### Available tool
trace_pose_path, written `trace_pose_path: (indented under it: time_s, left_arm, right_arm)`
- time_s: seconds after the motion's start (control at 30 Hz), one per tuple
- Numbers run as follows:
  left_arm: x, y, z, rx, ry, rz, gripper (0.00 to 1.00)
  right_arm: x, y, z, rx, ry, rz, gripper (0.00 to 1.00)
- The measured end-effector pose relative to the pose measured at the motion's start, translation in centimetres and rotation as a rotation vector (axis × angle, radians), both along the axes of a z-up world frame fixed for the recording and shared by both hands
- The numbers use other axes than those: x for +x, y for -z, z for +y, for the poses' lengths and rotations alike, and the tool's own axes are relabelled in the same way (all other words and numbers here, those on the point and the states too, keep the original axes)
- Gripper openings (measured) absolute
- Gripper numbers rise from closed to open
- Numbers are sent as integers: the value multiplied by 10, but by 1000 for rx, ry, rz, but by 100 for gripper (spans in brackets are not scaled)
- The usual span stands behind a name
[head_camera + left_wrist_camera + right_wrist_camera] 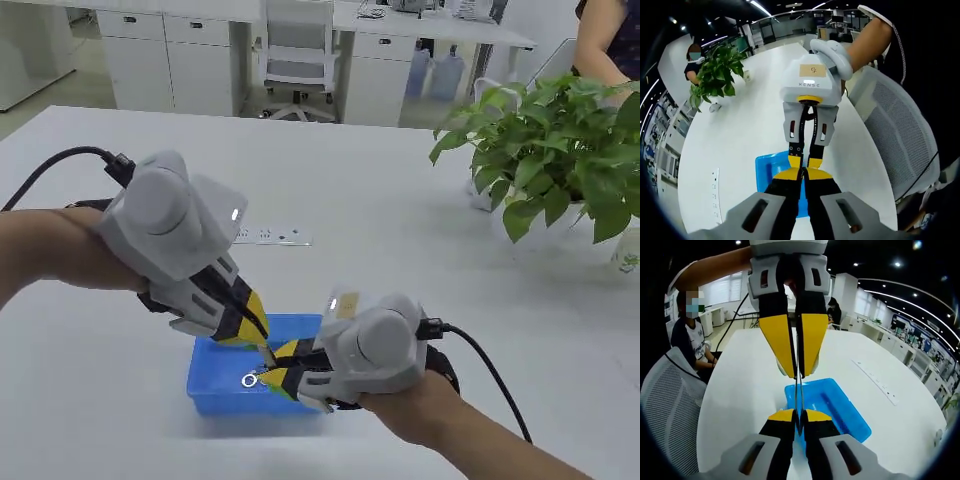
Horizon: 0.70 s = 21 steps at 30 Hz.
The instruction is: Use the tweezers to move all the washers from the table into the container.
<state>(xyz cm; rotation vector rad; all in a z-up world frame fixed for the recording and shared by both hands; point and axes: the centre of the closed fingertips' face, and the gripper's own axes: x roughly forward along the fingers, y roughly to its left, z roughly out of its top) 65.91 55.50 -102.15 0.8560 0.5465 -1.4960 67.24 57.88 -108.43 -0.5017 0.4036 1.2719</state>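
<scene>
Nearest in the head view, the right gripper [281, 366] is being held low over the front of one blue plastic container [212, 368]. Its two yellow-tipped jaws are being pressed almost together on a single pair of tweezers [267, 356]. In the right gripper view the same jaws [799, 416] are being shown closed on the thin metal blades [798, 390], with the container [840, 407] lying just beyond them.

One washer [249, 380] is being seen inside the container's outline, at the tip of the tweezers. Whether it is being pinched or is lying on the container floor cannot be told.

Just behind, the left gripper [259, 326] is being angled down from the upper left. Its two jaws are likewise being squeezed narrow on the upper part of the tweezers. In the left gripper view its own tips [802, 174] are being met head-on by the right gripper [806, 161], and in the right gripper view it [797, 371] is being seen coming in from the top. Two grippers are thus being counted, both clamped on the one tool.

The container is being borne by a white table [400, 200]. Farther back on that table, one socket strip [268, 236] is being seen lying flat, and one leafy potted plant [560, 160] is being seen at the right.

Beyond the table, one office chair [300, 50], two bottles [420, 70] on the floor and part of one person [605, 40] are being shown.
</scene>
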Motion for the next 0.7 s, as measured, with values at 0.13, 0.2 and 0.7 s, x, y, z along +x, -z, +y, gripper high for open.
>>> trace_pose_path:
  time_s: [0.13,0.2,0.7]
  left_arm:
    - [-6,4,3,7,5,5,6]
    - [-8,6,3,13,9,4,6]
    - [-22,19,9,31,16,5,8]
  right_arm:
    - [-6,2,-1,-28,-18,-3,7]
    - [-9,5,-2,-47,-29,-6,7]
    - [-25,25,-5,-155,-79,-3,7]
